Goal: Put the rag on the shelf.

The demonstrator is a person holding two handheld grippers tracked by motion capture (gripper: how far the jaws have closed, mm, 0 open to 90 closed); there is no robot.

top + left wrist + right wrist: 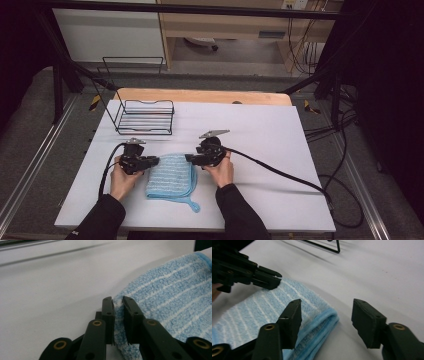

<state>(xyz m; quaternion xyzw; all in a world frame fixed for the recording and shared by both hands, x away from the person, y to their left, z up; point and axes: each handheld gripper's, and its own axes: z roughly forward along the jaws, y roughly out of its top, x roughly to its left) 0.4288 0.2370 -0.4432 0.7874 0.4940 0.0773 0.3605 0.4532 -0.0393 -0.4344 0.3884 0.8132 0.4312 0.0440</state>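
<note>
A folded light-blue striped towel [170, 175] with a hanging loop lies on the white table [260, 135] near its front edge, between both hands. My left gripper [156, 161] sits at the towel's far left corner. In the left gripper view the left gripper [118, 301] is shut on a thin edge of the towel [170, 297]. My right gripper [189, 158] is at the far right corner. In the right gripper view the right gripper [325, 312] stands open, its jaws either side of the towel [262, 310] corner without pressing it. The left gripper [269, 281] shows across the towel.
A black wire rack [145, 117] stands at the table's back left, just beyond the left hand. A black cable [280, 172] trails from the right gripper across the table to the right edge. A wooden board shows behind the white surface.
</note>
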